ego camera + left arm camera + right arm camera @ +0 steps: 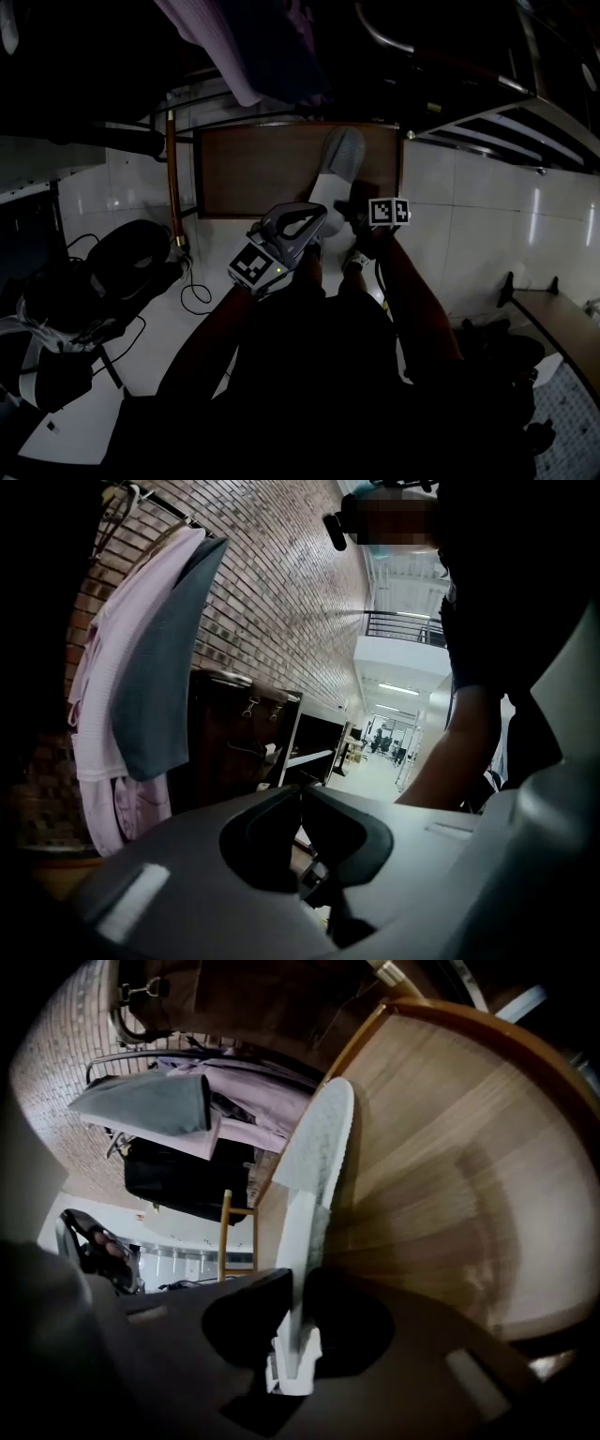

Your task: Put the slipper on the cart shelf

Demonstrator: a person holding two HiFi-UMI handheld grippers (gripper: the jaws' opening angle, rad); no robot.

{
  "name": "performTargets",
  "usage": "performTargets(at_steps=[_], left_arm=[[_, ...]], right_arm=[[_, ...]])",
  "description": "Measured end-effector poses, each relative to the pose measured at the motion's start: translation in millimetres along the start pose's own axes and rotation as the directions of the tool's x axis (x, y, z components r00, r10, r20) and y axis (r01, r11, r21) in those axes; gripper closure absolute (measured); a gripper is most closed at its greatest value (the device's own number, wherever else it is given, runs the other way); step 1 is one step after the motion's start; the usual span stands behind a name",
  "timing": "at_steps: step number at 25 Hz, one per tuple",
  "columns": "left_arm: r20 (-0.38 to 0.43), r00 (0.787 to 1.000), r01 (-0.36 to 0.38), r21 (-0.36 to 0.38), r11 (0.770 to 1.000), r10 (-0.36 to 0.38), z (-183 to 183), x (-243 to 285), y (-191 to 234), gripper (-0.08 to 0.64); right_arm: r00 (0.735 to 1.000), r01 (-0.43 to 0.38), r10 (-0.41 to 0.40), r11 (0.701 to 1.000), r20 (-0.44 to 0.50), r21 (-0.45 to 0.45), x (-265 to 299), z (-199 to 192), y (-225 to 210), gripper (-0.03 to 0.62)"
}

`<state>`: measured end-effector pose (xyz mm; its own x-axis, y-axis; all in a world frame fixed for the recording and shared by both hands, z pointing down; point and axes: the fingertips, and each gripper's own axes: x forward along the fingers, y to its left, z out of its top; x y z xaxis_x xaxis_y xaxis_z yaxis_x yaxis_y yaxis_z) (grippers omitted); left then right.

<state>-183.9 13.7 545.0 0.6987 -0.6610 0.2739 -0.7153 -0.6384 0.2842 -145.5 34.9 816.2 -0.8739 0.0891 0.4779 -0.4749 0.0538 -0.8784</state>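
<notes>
Head view is very dark. The near half is only arms and dark clothing, and we cannot pick out either gripper's jaws there. In the left gripper view a person's arm (459, 752) cuts off the right side.

The near end of the slipper (314, 1147) is hidden inside the right gripper (298, 1279), whose jaws are closed narrow on it. The slipper is held on edge and its far end reaches out over the cart shelf (450, 1138). We cannot tell whether it touches the boards. The left gripper (300, 797) has its jaws together with nothing between them, and it sits near and left of the right one.

Around:
- A pink garment (98, 714) and a grey garment (164, 658) hang at far left against a brick wall (281, 592).
- A wooden post (225, 1232) stands at the shelf's left edge.
- Cables (192, 291) trail over the floor (469, 225) to the left.

Materials:
- Slipper: white and thin, with a long rounded outline and a fine dotted texture on the face we see.
- Shelf: pale brown wood, straight grain, with a raised curved rim on the right.
- Floor: glossy white tiles.
- Gripper bodies: smooth grey plastic with dark pads.
</notes>
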Motion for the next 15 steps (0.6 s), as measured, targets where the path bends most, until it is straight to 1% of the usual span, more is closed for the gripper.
performTargets(at_steps=[3, 4, 6, 9, 13, 15], left_arm=[[0.007, 1.0, -0.005, 0.019, 1.0, 0.005, -6, -2, 1, 0.556], [0.009, 1.0, -0.005, 0.025, 1.0, 0.005, -6, -2, -1, 0.555], [0.006, 1.0, -0.005, 0.013, 1.0, 0.005, 1, -3, -11, 0.556], [0.019, 1.0, 0.007, 0.015, 1.0, -0.008, 14, -1, -28, 0.556], [0.053, 0.998, 0.019, 0.051, 0.999, -0.022, 22, 3, -36, 0.557], [0.058, 0.998, 0.021, 0.066, 0.998, -0.025, 20, -2, -45, 0.557]], right_arm=[[0.998, -0.025, 0.028, 0.999, 0.061, -0.039, -8, 3, 19, 0.529], [0.996, -0.023, 0.029, 0.998, 0.08, -0.066, -15, 4, 27, 0.531], [0.993, -0.004, 0.02, 0.99, 0.118, -0.141, -33, 3, 43, 0.531], [0.982, 0.038, 0.01, 0.968, 0.19, -0.249, -65, 11, 67, 0.531], [0.961, 0.083, 0.014, 0.937, 0.277, -0.339, -102, 26, 98, 0.531], [0.949, 0.122, 0.008, 0.913, 0.316, -0.389, -119, 23, 116, 0.531]])
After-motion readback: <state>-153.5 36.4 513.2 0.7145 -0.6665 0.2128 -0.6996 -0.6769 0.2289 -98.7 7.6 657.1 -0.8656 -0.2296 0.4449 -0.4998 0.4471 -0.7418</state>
